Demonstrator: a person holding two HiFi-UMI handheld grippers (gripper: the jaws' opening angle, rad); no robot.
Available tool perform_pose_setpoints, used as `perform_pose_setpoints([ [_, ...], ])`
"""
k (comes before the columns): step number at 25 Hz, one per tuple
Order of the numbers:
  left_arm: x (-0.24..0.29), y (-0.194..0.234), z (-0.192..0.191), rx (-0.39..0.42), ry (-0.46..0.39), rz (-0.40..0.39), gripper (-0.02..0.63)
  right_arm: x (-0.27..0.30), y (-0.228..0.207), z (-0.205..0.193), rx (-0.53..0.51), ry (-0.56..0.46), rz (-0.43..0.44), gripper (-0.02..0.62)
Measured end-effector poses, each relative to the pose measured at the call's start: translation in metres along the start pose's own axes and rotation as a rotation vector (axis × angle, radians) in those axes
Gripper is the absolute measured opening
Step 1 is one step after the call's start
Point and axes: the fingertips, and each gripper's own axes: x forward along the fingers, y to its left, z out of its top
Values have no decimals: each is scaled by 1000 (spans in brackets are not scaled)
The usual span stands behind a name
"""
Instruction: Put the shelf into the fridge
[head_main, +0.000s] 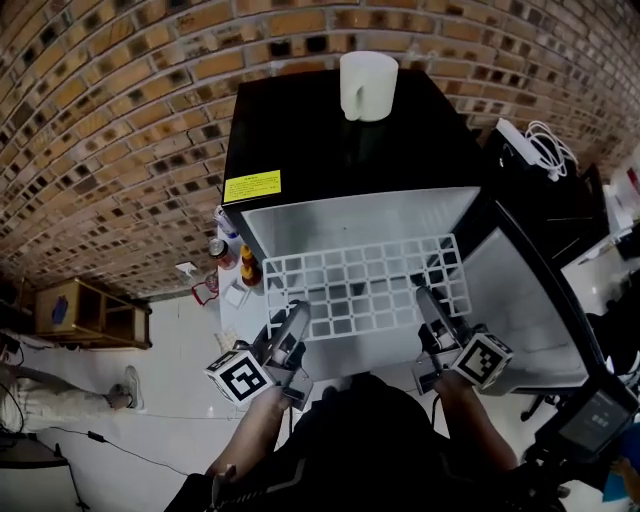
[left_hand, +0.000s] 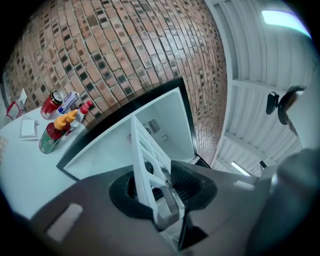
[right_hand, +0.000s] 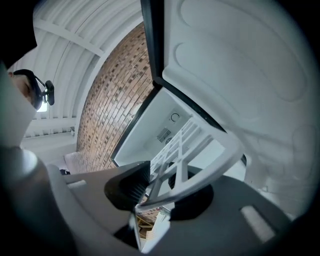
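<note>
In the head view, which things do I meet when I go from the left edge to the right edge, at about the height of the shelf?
Wooden crate → bottles and cans → white grid shelf → open fridge door.

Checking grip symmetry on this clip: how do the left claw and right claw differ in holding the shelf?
The left claw holds the shelf at its near left corner; the right claw holds the near edge slightly in from the right corner. The left claw is on the side of the white table; the right claw is beside the open fridge door. Both are closed on the shelf, which points into the fridge.
</note>
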Motion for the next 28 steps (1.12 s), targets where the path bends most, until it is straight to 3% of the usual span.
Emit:
perform_pose_setpoints([
  [13, 21, 16, -4, 8, 37, 83, 98, 15, -30, -2, 59, 20, 1, 124],
  [28, 28, 26, -7, -35, 27, 56, 97, 25, -37, -1, 64, 11, 1, 124],
])
